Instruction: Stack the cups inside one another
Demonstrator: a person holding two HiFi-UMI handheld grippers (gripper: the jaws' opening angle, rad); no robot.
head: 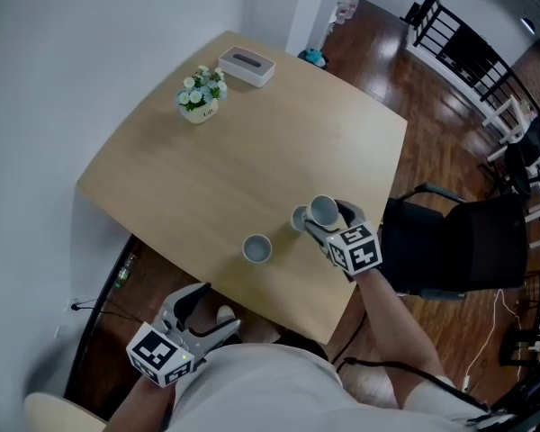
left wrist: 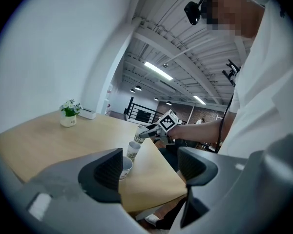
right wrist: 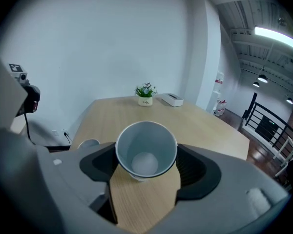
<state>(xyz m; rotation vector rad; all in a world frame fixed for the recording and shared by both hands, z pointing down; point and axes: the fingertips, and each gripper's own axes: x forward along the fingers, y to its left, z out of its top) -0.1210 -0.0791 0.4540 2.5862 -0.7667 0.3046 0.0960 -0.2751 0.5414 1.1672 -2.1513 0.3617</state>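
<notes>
**One cup gripped near the table's right edge**

The right gripper (head: 331,221) is clamped on a cup (head: 323,210), which is held over the table (head: 252,151) close to its right edge. A second cup (head: 299,219) stands just beside it. A third cup (head: 257,248) stands apart, nearer the front edge.

The left gripper (head: 202,318) is held off the table, past the front edge, with its jaws apart and nothing between them.

Bare wood is left open across the middle. A flower pot (head: 201,97) and a tissue box (head: 247,65) are set by the far corner.

Only the left gripper view shows the gripped cup raised above the second one. Only the right gripper view shows its empty inside.

A black chair (head: 459,241) stands beyond the right edge on dark wooden flooring (head: 387,52).
</notes>
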